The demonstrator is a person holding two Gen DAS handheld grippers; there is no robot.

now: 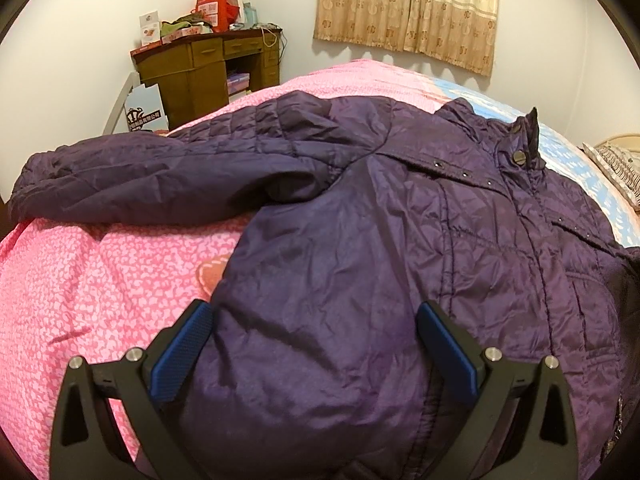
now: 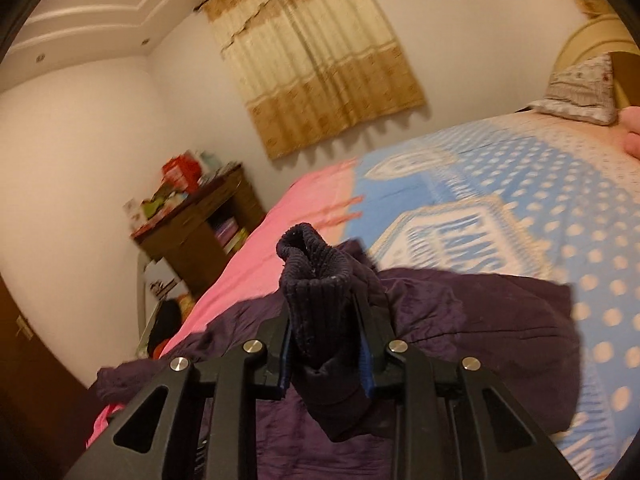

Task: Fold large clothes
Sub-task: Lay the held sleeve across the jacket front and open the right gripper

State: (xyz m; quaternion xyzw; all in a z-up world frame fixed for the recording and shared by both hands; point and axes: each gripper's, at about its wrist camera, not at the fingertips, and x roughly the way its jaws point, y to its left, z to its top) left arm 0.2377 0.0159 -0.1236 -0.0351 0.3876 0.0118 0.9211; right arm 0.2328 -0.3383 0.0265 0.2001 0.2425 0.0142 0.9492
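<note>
The right gripper [image 2: 326, 320] is clamping the purple jacket's [image 1: 400, 240] ribbed cuff [image 2: 312, 280] above the bed [image 1: 100, 280]; the left gripper [image 1: 316, 344] is hovering, jaws apart, over the hem.

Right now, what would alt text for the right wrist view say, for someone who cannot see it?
The right gripper pinches the dark ribbed cuff of a purple jacket above a bed with pink and blue covers. A curtain and a cluttered desk stand behind.

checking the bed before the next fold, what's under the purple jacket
The purple jacket lies on the pink bedspread, its collar end over the blue patterned sheet. Whatever sits directly beneath its body is covered and cannot be seen.
</note>
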